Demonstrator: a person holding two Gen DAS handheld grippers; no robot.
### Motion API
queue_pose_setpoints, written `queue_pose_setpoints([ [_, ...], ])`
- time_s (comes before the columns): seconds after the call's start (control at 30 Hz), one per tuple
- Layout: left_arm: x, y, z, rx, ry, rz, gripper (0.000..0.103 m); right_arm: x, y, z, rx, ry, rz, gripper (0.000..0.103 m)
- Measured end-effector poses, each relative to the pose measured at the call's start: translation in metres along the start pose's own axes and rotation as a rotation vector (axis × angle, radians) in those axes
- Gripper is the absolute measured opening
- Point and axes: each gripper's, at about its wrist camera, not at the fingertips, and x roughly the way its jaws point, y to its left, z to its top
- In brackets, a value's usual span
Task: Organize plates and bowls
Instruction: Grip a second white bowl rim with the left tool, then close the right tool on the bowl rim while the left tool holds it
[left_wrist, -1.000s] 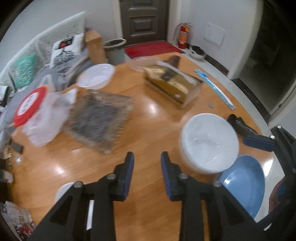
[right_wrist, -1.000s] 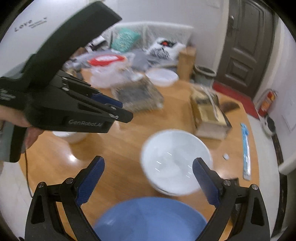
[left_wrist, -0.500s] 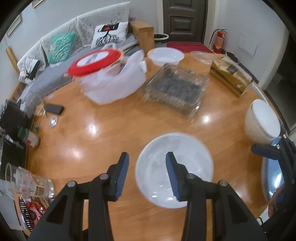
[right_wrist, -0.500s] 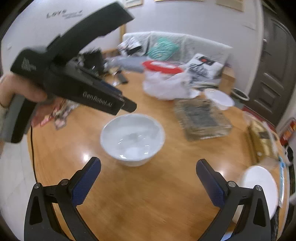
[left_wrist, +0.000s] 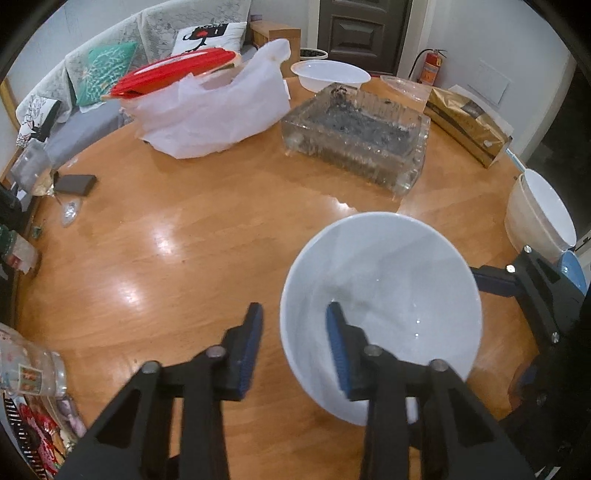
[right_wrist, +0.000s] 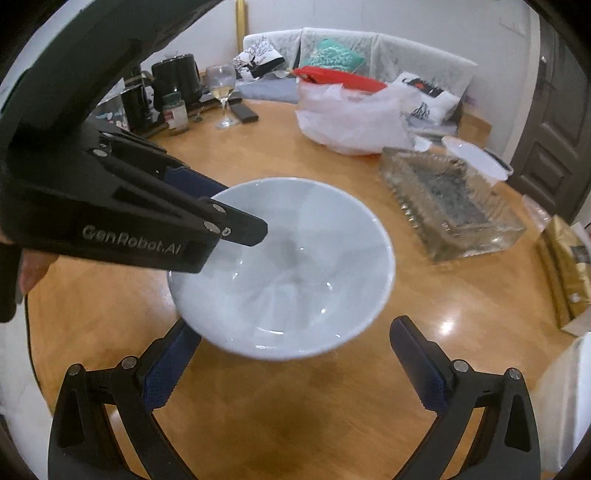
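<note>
Left wrist view: white bowl (left_wrist: 384, 306) sits upright on the wooden table (left_wrist: 166, 258), near its front edge; stacked white bowls (left_wrist: 539, 214) and a blue plate (left_wrist: 576, 273) lie off to the right.
Left gripper (left_wrist: 293, 345): jaws straddle the bowl's near rim, one finger inside, one outside. They have just been closing w/ the rim between them. Gap shows beside the outer pad, so prob. not clamped yet.
Right gripper (right_wrist: 291, 363): spread wide, nothing held, hovering just this side of the bowl.
Bowl feel: looks glazed ceramic, so stiff, fairly heavy for a rim pinch, slick, chips if knocked.
Where to grip: rim wall, pads flat on inner + outer face, deep enough not to slip. Rim hold will tilt it; lift slow.
Clutter: plastic bag (left_wrist: 218, 110), glass tray (left_wrist: 354, 136) well behind, no obstruction.
</note>
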Motion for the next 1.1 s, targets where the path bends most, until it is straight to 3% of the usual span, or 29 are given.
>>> queue_pose_setpoints([
  [0.23, 0.007, 0.001, -0.002, 0.011, 0.0, -0.023, 0.011, 0.012, 0.003, 0.003, -0.003, -0.015, 0.037, 0.099],
  [0.73, 0.004, -0.006, -0.001, 0.025, -0.003, -0.016, 0.01, 0.01, 0.002, 0.008, 0.017, 0.0, 0.051, 0.095],
  [1.1, -0.03, -0.028, 0.007, 0.056, -0.04, 0.009, 0.011, -0.028, -0.005, 0.011, 0.025, -0.052, 0.037, 0.095],
])
